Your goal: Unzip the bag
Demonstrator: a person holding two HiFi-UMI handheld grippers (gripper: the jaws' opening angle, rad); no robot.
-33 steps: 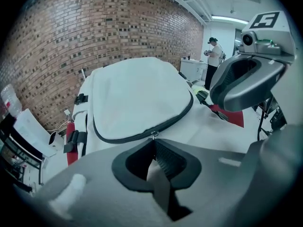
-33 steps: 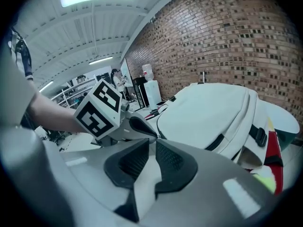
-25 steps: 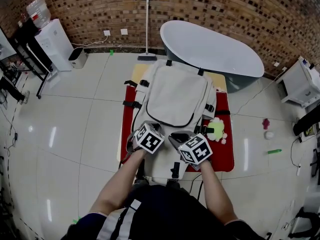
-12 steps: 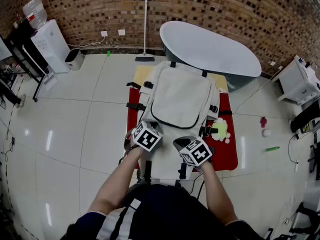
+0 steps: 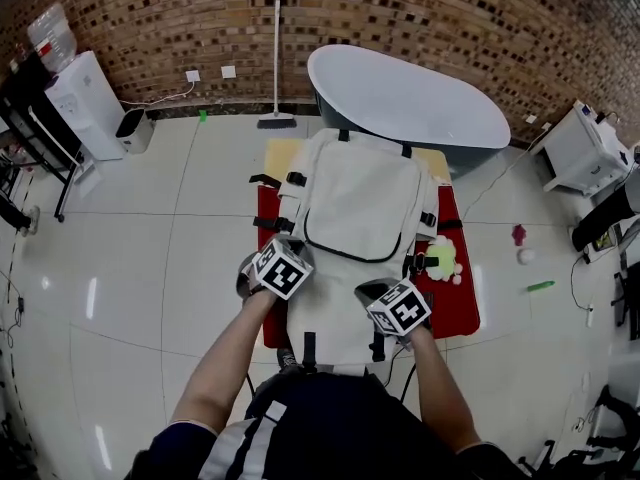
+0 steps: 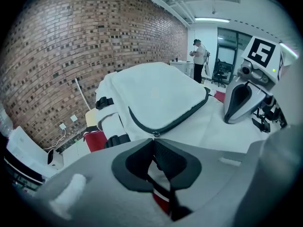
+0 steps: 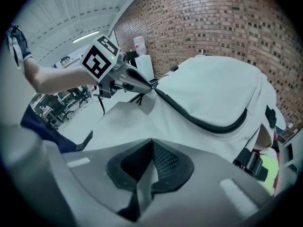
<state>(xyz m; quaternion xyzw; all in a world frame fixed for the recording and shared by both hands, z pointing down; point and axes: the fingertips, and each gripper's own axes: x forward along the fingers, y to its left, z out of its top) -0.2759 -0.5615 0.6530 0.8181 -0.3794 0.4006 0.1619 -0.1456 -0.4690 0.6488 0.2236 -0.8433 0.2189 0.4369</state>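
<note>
A white backpack (image 5: pixel 355 198) lies flat on a red mat, its front pocket edged by a dark curved zipper (image 5: pixel 350 258). My left gripper (image 5: pixel 283 264) is at the pocket's near left corner. In the left gripper view it (image 6: pixel 152 140) is shut, with the metal zipper pull (image 6: pixel 155 135) at its tips. My right gripper (image 5: pixel 385 294) rests on the bag's lower front, below the zipper (image 7: pixel 203 122). Its jaws have just been closing, and it (image 7: pixel 151 144) is shut on a fold of white bag fabric (image 7: pixel 144 174).
The red mat (image 5: pixel 455 308) covers a small table. A green-yellow plush toy (image 5: pixel 438 260) lies at the bag's right side. A grey oval tub (image 5: pixel 410 98) stands behind, a broom (image 5: pixel 275 58) leans on the brick wall, and a white appliance (image 5: pixel 80 103) stands far left.
My left gripper has slid to the left along the bag's near left corner. My right gripper has dropped a little onto the bag's lower front.
</note>
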